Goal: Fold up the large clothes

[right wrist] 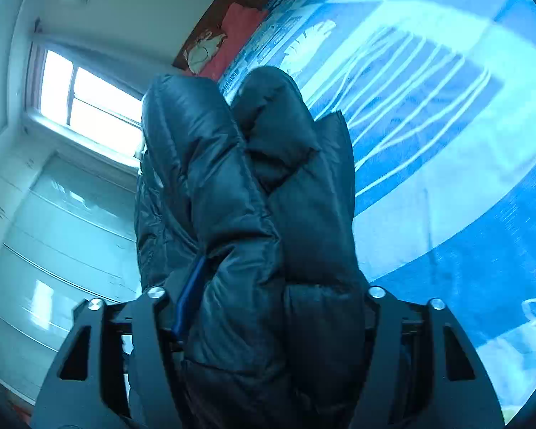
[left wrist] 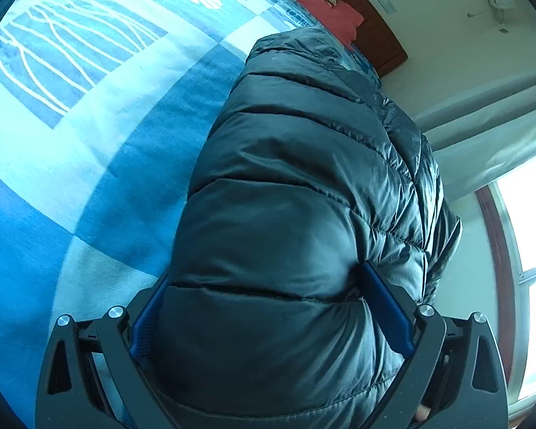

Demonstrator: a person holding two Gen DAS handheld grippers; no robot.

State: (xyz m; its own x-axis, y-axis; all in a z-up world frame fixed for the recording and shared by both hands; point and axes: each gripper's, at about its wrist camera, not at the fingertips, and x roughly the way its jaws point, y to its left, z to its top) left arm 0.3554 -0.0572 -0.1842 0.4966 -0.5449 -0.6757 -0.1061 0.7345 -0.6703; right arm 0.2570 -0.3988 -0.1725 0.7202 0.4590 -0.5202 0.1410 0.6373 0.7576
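Black gripper frames fill the bottom of both views. Left gripper (left wrist: 268, 307): blue pads spread wide, clenched on a thick quilted panel of the jacket (left wrist: 296, 186) that bulges between them. Right gripper (right wrist: 268, 304): one blue pad (right wrist: 191, 293) shows at lower left, the other is buried; it is clamped on a bunched, doubled-over wad of the same jacket (right wrist: 246, 196).

Jacket runs up the centre of each frame, held partly above the bed (left wrist: 89, 164), whose blue and white patterned cover fills the left of the left view and the right of the right view.

Material: dark, glossy shell, puffy baffles divided by stitched seams, rounded lobes at the far end. Judgement: light for its bulk, very soft, springy, and slippery; it will puff back after pressing. Best hold is on seams or hems, where the fill is thin, not mid-baffle.

Red pillow (left wrist: 325, 7) sits at the top, by the headboard.
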